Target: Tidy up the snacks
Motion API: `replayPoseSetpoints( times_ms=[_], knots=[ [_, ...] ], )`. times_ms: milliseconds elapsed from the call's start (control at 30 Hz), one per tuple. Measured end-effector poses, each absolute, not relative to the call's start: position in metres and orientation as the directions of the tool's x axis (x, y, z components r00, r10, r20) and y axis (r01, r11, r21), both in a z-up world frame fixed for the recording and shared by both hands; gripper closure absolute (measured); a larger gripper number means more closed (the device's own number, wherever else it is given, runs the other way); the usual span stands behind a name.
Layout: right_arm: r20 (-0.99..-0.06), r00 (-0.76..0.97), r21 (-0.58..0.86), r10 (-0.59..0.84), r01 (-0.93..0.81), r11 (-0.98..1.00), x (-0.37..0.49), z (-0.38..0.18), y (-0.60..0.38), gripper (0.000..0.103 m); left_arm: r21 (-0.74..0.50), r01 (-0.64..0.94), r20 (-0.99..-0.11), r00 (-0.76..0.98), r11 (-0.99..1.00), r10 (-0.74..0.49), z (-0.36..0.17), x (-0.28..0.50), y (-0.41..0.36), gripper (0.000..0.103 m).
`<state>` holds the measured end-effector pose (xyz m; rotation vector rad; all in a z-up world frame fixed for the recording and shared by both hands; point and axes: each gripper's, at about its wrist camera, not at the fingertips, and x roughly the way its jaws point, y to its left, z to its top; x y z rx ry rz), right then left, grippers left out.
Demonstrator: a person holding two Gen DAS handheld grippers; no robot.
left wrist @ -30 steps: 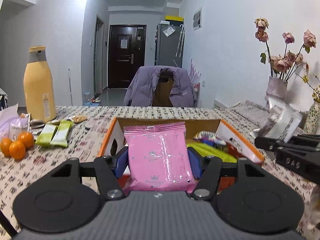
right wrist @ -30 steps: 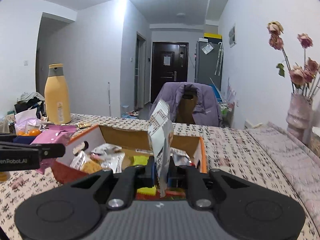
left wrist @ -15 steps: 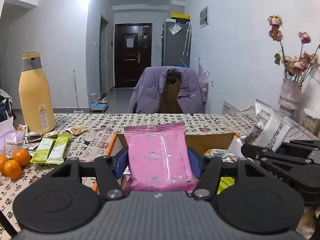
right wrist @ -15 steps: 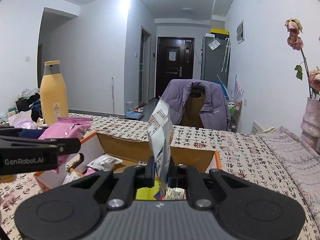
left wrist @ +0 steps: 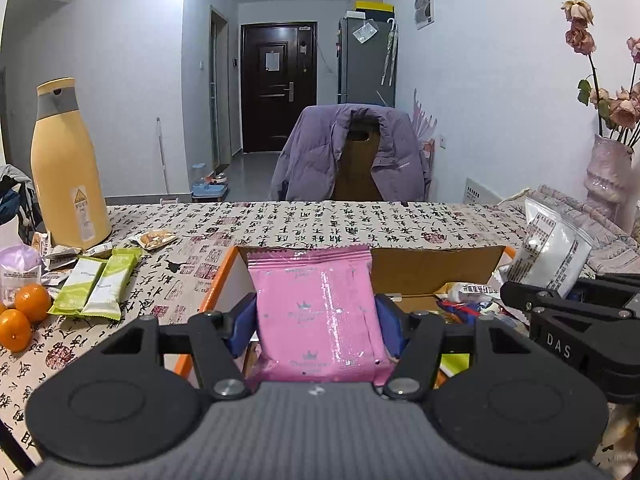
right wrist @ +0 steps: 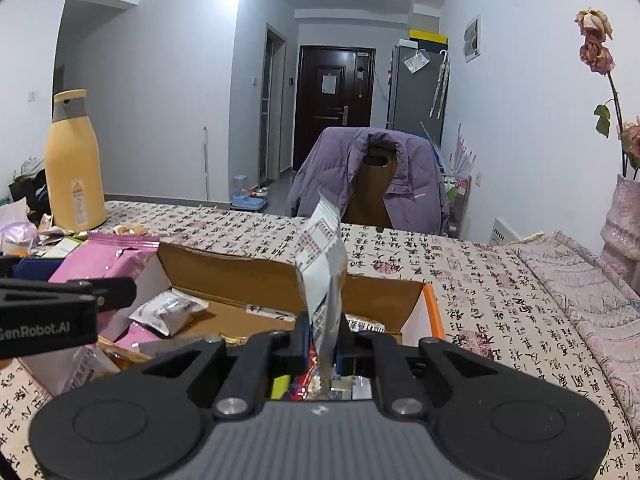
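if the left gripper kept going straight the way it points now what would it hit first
Probably the far inner wall of the cardboard box: the left gripper, shut on the pink packet, points slightly down over it. Depth is unclear.

Wrist cams fwd; shared box [left wrist: 436, 268], close.

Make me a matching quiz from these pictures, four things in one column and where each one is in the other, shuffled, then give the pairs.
Things:
1. pink pack
2. white pack
3. green bars
4. purple jacket

Places:
A. flat on the tablecloth
B. draped over the chair
C. in the left gripper
D. in the right gripper

Pairs: 1-C, 2-D, 3-A, 4-B
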<state>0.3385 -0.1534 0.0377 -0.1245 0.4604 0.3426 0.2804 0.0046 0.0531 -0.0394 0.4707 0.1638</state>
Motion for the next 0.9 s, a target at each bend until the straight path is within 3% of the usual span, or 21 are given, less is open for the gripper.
replayPoseSetpoints(
  times_ms=[67,100,133,200,267,300,533,900],
  knots=[
    [-0.461,0.835,-0.041,0.299,-0.357,0.933,0.337,0.036,-0.153,0.089,-0.009,-0.168,-0.446,0.883,0.986,0.147,0.053,0.279,0.006,0.039],
    [-0.463,0.835,-0.044,0.298,-0.357,0.933,0.337,0.037,-0.153,0.080,-0.011,-0.171,-0.438,0.887,0.985,0.149,0.053,0.277,0.007,0.034],
    [-0.464,0.832,-0.039,0.303,-0.361,0.932,0.335,0.037,-0.154,0.072,-0.013,-0.177,-0.429,0.890,0.984,0.154,0.054,0.275,0.008,0.020],
    [-0.459,0.831,-0.025,0.313,-0.364,0.931,0.332,0.038,-0.158,0.027,-0.014,-0.199,-0.401,0.899,0.980,0.176,0.056,0.269,0.010,0.007],
    [-0.449,0.839,-0.024,0.308,-0.356,0.934,0.327,0.038,-0.160,0.003,-0.028,-0.198,-0.381,0.908,0.980,0.173,0.057,0.263,0.013,0.001],
    [-0.444,0.841,-0.020,0.309,-0.354,0.935,0.325,0.039,-0.162,0.000,-0.040,-0.190,-0.376,0.912,0.981,0.162,0.058,0.260,0.014,0.000],
    [-0.428,0.848,0.018,0.312,-0.337,0.941,0.306,0.041,-0.177,0.000,-0.049,-0.177,-0.343,0.927,0.983,0.150,0.063,0.232,0.019,0.000],
    [-0.302,0.893,0.008,0.334,-0.348,0.937,0.202,0.050,-0.204,0.000,-0.078,-0.113,-0.235,0.968,0.991,0.092,0.065,0.140,0.015,0.000]
  ],
)
